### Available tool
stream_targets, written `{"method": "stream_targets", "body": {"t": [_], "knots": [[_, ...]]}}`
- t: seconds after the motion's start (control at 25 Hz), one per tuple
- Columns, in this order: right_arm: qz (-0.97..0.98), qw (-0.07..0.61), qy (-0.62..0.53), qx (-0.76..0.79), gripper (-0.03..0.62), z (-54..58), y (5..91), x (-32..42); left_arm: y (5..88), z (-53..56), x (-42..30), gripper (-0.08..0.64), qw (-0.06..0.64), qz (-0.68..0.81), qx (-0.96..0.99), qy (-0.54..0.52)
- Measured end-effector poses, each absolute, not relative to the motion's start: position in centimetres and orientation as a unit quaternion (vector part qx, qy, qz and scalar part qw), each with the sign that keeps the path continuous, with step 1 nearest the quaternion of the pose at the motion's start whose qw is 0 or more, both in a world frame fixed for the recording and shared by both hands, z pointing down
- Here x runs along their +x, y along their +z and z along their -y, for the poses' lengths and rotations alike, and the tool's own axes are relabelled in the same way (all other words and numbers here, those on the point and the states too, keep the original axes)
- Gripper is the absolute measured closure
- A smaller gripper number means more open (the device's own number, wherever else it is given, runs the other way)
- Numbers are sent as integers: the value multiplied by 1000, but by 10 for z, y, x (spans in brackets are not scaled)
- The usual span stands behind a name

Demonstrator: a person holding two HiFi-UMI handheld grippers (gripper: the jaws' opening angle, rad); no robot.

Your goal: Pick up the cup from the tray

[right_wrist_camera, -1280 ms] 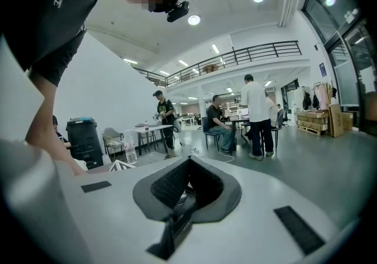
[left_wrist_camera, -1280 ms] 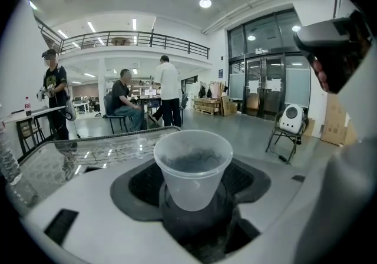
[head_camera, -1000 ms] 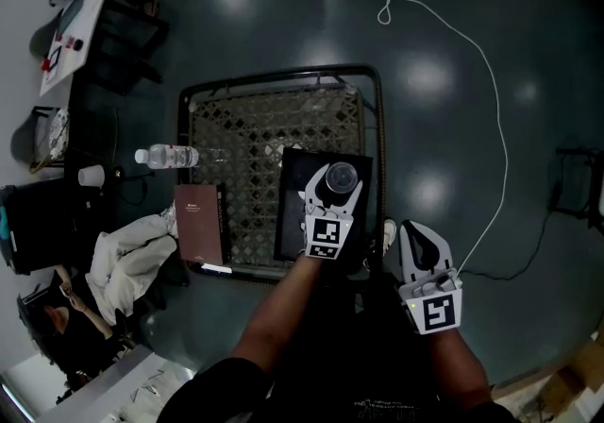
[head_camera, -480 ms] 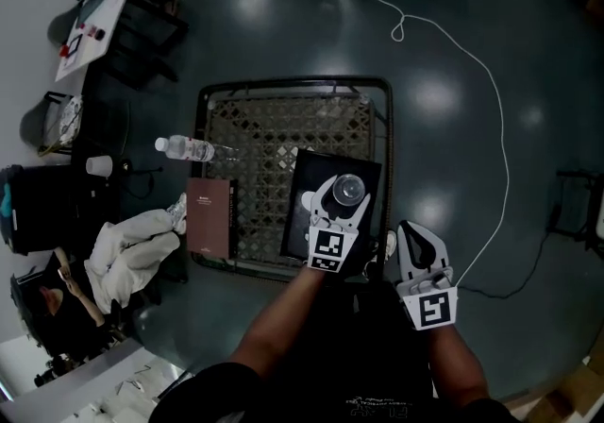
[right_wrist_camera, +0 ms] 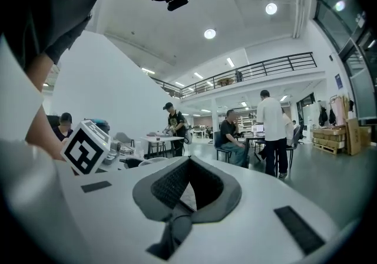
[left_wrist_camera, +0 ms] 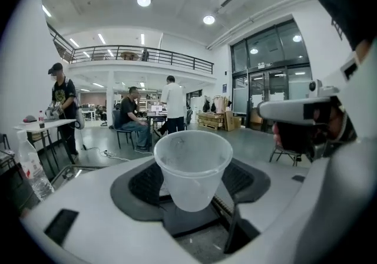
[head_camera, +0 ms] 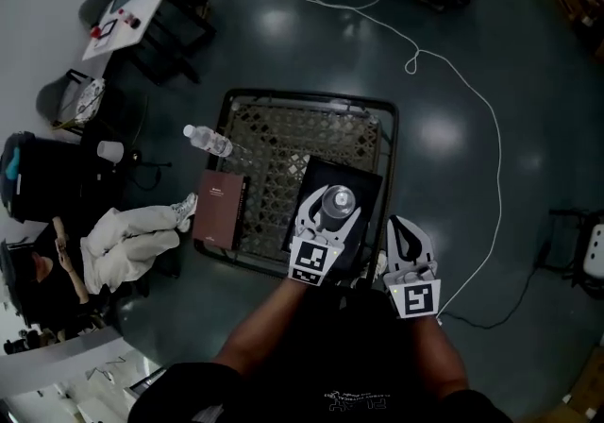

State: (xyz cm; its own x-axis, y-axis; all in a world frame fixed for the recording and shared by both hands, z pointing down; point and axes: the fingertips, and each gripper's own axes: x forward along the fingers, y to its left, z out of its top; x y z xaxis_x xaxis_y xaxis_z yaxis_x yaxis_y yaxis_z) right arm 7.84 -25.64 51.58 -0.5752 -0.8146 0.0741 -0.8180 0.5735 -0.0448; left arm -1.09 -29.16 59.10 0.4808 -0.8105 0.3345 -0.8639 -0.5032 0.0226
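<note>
A clear plastic cup [head_camera: 337, 196] stands upright between the jaws of my left gripper [head_camera: 335, 208], which is shut on it. In the head view the cup shows over the black tray [head_camera: 364, 187], which lies on the near right part of a wire-mesh table [head_camera: 274, 133]. In the left gripper view the cup [left_wrist_camera: 192, 165] is empty and pinched low on its wall by the dark pads, with the open hall behind it. My right gripper [head_camera: 405, 232] hangs beside the table's near right corner. Its jaws are shut on nothing [right_wrist_camera: 187, 183].
A brown book [head_camera: 220, 210] lies on the table's left edge, and a water bottle [head_camera: 209, 141] lies at its far left. White cloth [head_camera: 132, 244] is heaped at the left. A white cable [head_camera: 491, 128] snakes over the floor. Several people stand and sit at tables [left_wrist_camera: 147, 116].
The left gripper stays shut on the cup and has come slightly nearer to me over the tray. The head view has shifted, so the table sits further right. The right gripper has barely moved.
</note>
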Motion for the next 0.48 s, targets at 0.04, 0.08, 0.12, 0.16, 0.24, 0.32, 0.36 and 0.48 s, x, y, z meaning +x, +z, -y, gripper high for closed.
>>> {"method": "stream_targets", "body": {"t": [0.04,0.08,0.12,0.16,0.24,0.32,0.36,0.48], "knots": [[886,16,33,461,584,258,511,76,585,288,-9,253,95,484,860,135],[886,10,28,462,584,260,506,74,578,286,-7,253,93,480,863,129],[887,3,25,462,584,262,499,71,571,284,-6,253,89,478,865,124],[887,-4,20,461,584,263,492,67,564,281,-4,253,84,477,866,122],[890,-14,5,455,584,263,480,60,551,276,-4,254,75,476,868,118],[894,-21,-9,447,584,261,470,54,540,271,-5,255,67,476,870,114],[896,-21,-15,444,584,259,465,54,534,268,-4,254,63,475,871,111],[898,-11,-23,440,584,251,455,59,516,259,1,256,61,471,875,99]]}}
